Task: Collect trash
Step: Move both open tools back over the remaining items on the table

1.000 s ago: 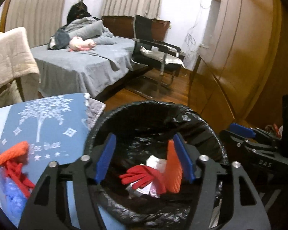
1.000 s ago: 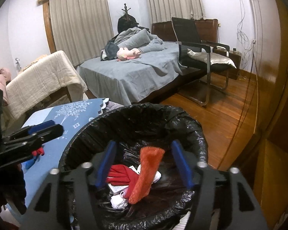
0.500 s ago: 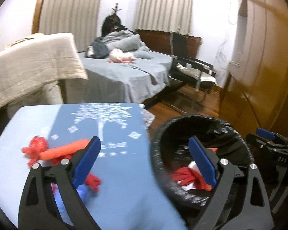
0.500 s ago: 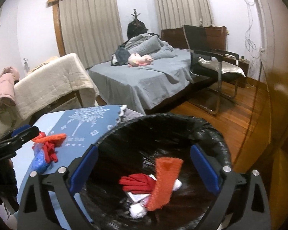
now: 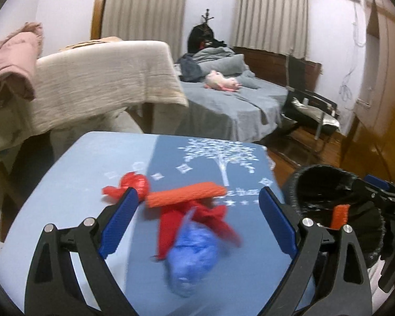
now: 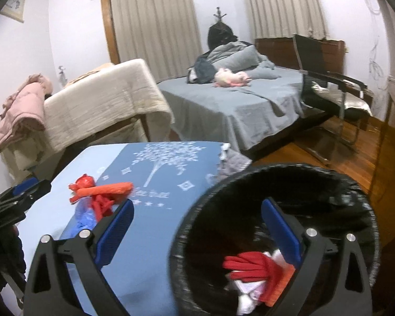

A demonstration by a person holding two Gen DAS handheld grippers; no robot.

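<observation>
Reading the scene from left to right, the blue tablecloth (image 5: 97, 173) with its white tree print carries the trash not yet collected, and the bin lined with a black bag (image 6: 276, 184) stands just off the table's right edge, with a bed and a black chair far behind.

On the cloth four pieces lie in one loose cluster. Farthest left is a crumpled red wrapper (image 5: 134, 183). Touching it on the right is an orange strip (image 5: 184, 197), lying flat. Under the strip's near side is a red rag (image 5: 171, 226), and nearest of all a blue crumpled bag (image 5: 192, 258), blurred. The left gripper (image 5: 197, 223) hangs over this cluster with its jaws spread wide, the rag and blue bag between the fingers but no pad touching anything; it holds nothing.

Over the bin, the right gripper (image 6: 197, 234) is just as wide and also empty, its left finger above the cloth's edge and its right finger above the bin's mouth.

Inside the bin I count a red glove (image 6: 250, 263), an orange piece (image 5: 339, 216) leaning against the liner, and some white crumpled scraps (image 6: 247, 292), number unclear.

I judge the job near halfway: several pieces are binned, four are left.
</observation>
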